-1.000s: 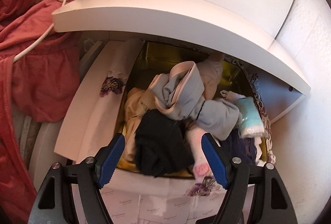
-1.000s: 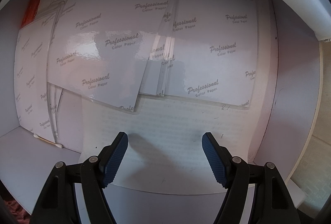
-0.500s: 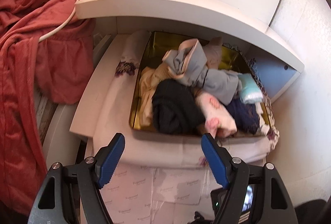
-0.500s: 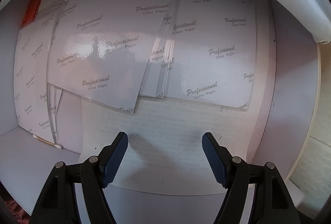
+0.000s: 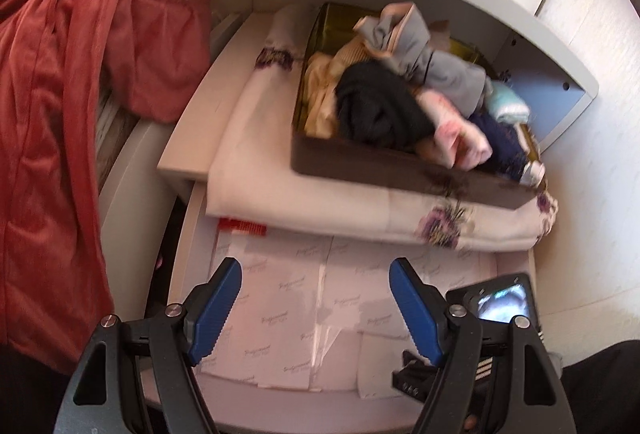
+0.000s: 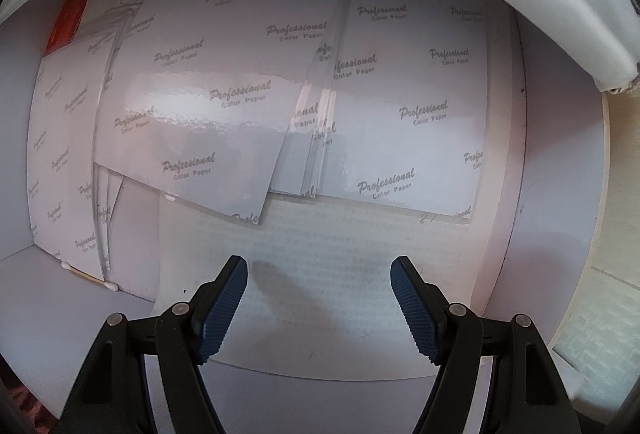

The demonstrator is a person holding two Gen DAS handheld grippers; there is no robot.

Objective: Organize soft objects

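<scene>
The soft things sat heaped in a tin [image 5: 360, 157] on a folded cloth [image 5: 304, 209], far from both grippers, up in an open shelf bay. The heap showed a black roll [image 5: 380, 109], a grey garment [image 5: 432, 61] on top, a pink sock [image 5: 464, 137] at the near right, a navy piece [image 5: 500, 145] and a mint bundle [image 5: 510, 103] at the right edge. A red robe [image 5: 64, 81] hung at the left.

The left gripper [image 5: 316, 308] hung with its fingers spread and nothing between them, over the drawer of printed sheets [image 5: 280, 298] below the cloth. The right gripper [image 6: 318, 302] pointed down into that drawer [image 6: 556, 234], fingers also spread and empty, above the paper [image 6: 224, 93].

The step in hand looked like choosing a first piece to lift from the heap. The pink sock seemed the best pick, since it lay at the near rim and stuck out clear of the rest. To do it well, the left gripper should come in over the near wall of the tin, keep its fingers wide until they straddle one roll only, and close on the thick middle. The grey garment draped over several pieces, so tugging it first would likely drag others out. The tin could slide on the cloth if pulled sideways; a straight lift would be safer.
</scene>
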